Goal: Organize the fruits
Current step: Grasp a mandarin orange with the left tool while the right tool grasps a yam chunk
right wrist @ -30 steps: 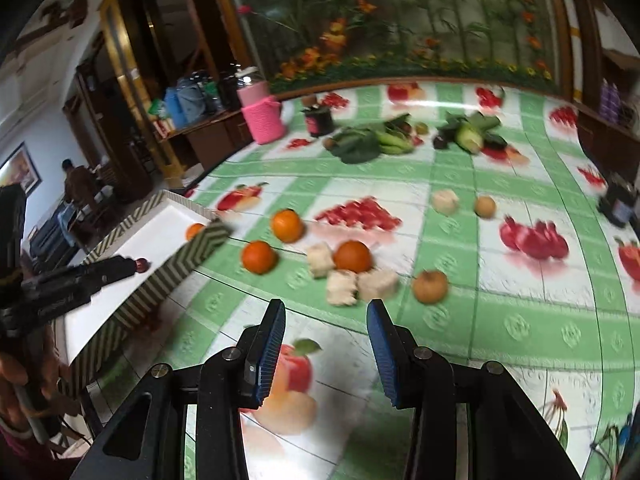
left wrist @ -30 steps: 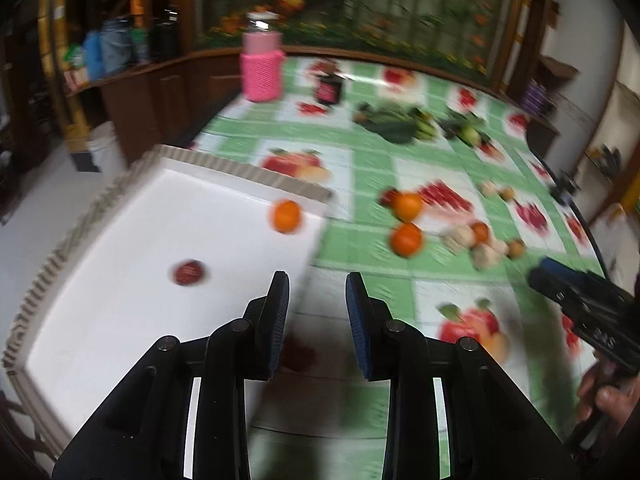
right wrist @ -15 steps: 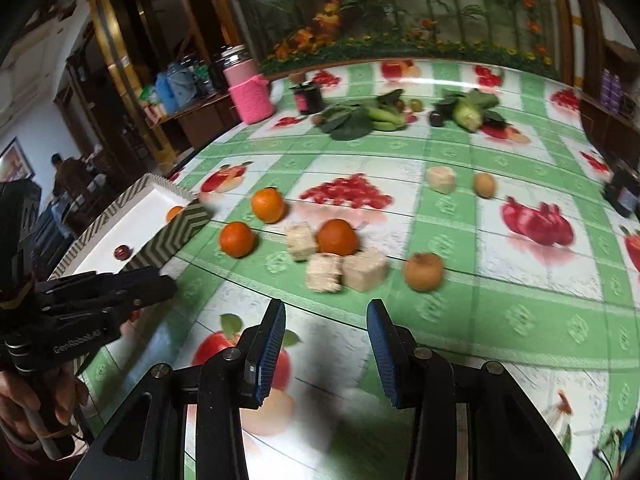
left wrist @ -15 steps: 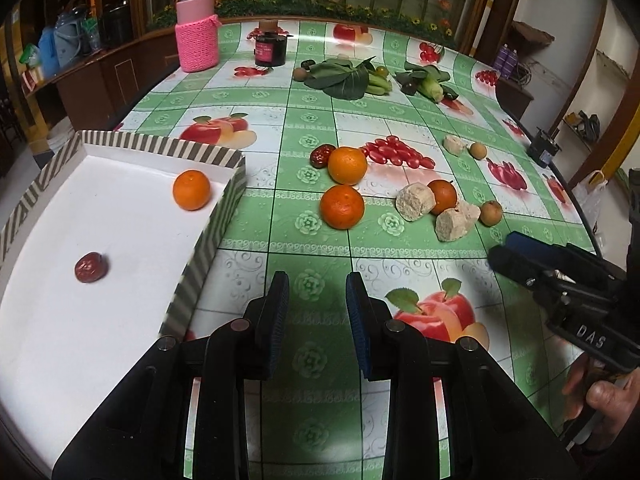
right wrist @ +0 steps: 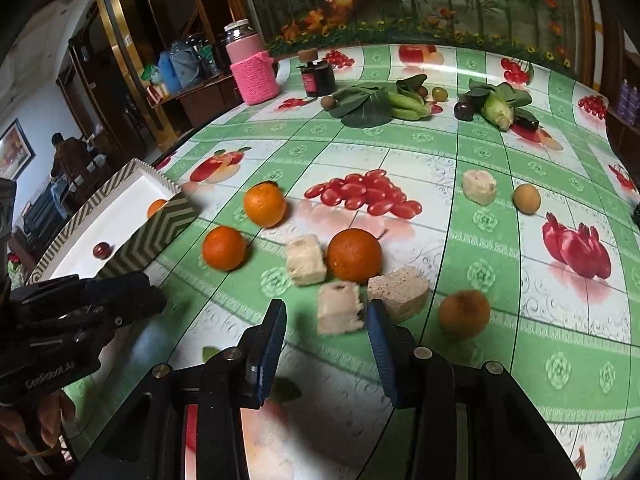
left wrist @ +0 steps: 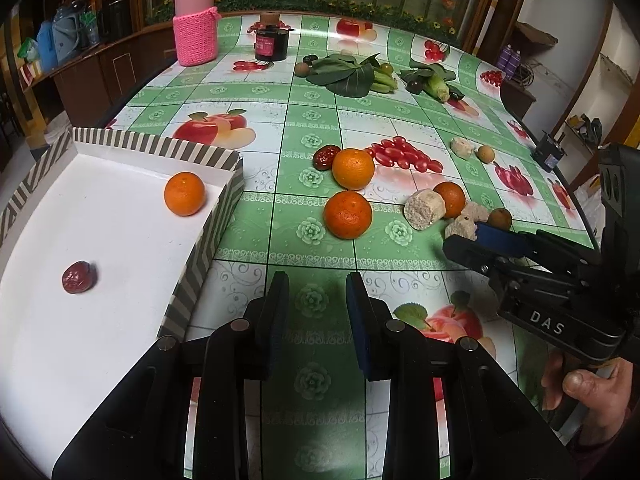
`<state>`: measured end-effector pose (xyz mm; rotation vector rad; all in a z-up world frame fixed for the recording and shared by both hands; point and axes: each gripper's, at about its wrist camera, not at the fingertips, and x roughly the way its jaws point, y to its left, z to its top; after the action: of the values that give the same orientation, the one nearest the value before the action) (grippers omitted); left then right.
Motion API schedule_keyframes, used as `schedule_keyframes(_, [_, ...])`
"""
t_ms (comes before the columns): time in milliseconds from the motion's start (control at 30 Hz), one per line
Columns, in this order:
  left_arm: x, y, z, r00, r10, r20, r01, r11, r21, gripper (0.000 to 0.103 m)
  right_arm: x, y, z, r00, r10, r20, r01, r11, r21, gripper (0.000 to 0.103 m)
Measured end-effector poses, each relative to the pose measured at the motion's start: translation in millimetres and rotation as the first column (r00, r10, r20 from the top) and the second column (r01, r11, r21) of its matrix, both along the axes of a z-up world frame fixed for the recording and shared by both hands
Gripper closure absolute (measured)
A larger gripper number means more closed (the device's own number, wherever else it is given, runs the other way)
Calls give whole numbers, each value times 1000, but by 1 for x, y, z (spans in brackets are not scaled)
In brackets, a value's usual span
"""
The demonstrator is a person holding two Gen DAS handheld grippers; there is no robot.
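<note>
A striped-rim white tray (left wrist: pixel 208 236) on the left holds one orange (left wrist: pixel 184 193) and a red date (left wrist: pixel 78 277). On the tablecloth lie two oranges (left wrist: pixel 347 214) (left wrist: pixel 353 168), a third orange (left wrist: pixel 450 199) and a red date (left wrist: pixel 326 156). My left gripper (left wrist: pixel 317 300) is open and empty, low over the cloth short of the near orange. My right gripper (right wrist: pixel 326 332) is open and empty, just short of a pale cube (right wrist: pixel 340 312); it also shows in the left wrist view (left wrist: pixel 472 240). The oranges (right wrist: pixel 354 255) (right wrist: pixel 224 248) (right wrist: pixel 265 204) lie beyond it.
Pale cubes (right wrist: pixel 306 259) (right wrist: pixel 398 292) and small brown fruits (right wrist: pixel 464 314) (right wrist: pixel 526 198) lie among the oranges. Leafy greens (left wrist: pixel 352 76), corn (left wrist: pixel 436 86), a dark jar (left wrist: pixel 272 42) and a pink-sleeved flask (left wrist: pixel 196 28) stand at the back. The table edge runs along the right.
My left gripper has swung from over the tray to the right, over the tablecloth, facing the oranges. My right gripper has moved forward and down towards the cubes. Both stay open.
</note>
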<state>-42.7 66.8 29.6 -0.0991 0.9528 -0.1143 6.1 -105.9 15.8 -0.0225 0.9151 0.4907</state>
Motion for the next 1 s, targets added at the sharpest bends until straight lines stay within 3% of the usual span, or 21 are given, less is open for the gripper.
schedule_keyframes(133, [3, -2, -1, 1000, 2, -3, -2, 1000, 1, 76, 3, 2, -5, 1000, 4, 0, -4, 1000, -24, 68])
schedule_keyframes(433, [22, -12, 0, 1000, 13, -10, -13, 1000, -10, 76, 0, -5, -1, 1000, 5, 4, -5, 1000, 18, 79])
schedule_keyframes(1000, [45, -23, -5, 1000, -3, -17, 4, 1000, 27, 76, 5, -14, -5, 1000, 2, -19, -1, 999, 44, 79])
